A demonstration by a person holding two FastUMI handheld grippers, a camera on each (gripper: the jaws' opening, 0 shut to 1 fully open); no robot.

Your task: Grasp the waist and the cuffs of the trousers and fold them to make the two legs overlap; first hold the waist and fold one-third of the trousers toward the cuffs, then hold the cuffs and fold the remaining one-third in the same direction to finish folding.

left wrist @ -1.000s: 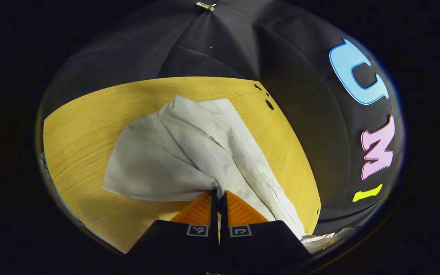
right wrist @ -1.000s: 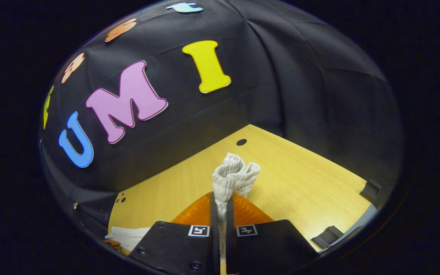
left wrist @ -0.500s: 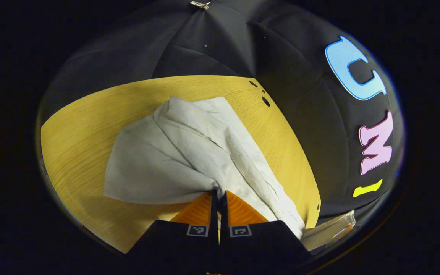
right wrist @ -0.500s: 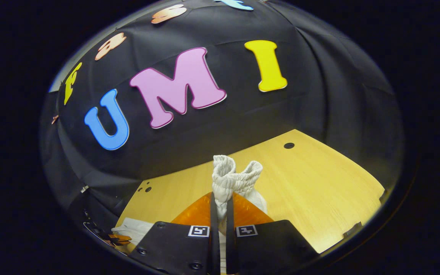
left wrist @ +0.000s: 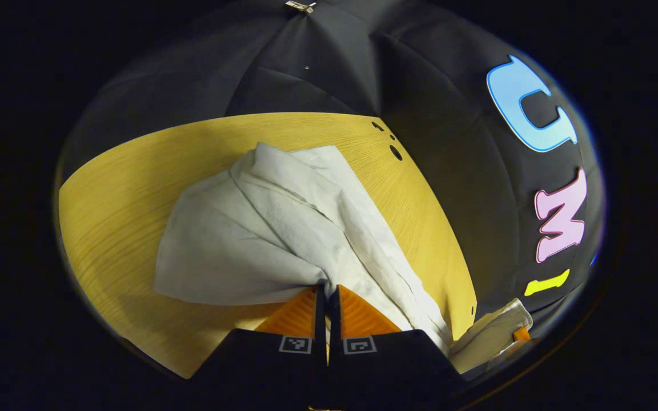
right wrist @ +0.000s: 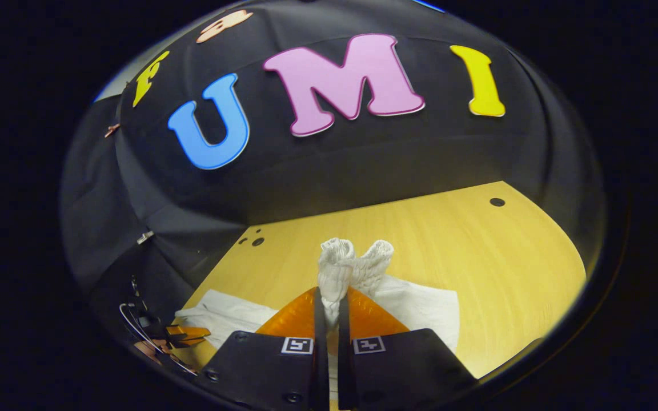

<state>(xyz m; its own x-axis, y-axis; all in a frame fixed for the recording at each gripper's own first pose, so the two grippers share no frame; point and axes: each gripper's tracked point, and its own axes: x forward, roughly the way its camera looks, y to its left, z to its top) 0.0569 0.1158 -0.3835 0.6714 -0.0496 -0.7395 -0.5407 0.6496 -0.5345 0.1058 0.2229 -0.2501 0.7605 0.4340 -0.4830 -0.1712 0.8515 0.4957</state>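
Observation:
White trousers (left wrist: 260, 228) lie crumpled on the yellow wooden table (left wrist: 123, 188). My left gripper (left wrist: 327, 287) is shut on their near edge, and cloth fans out from the pinch to the left and far side. A strip of cloth runs to the lower right, where the right gripper (left wrist: 520, 334) holds it up. In the right gripper view, my right gripper (right wrist: 332, 291) is shut on a gathered elastic edge (right wrist: 352, 262) that bunches up above the fingers. White cloth (right wrist: 420, 305) lies on the table behind it. The left gripper (right wrist: 186, 332) sits at the lower left.
The table (right wrist: 477, 240) ends at the black cloth wall on its far side. Small round holes (left wrist: 396, 153) mark one far corner, and another hole (right wrist: 497, 202) marks the other. Bare wood lies left of the trousers in the left gripper view.
The right gripper has swung round and tipped down, bringing more table and cloth into its view. In the left gripper view it has risen into sight at lower right. The left gripper barely moved.

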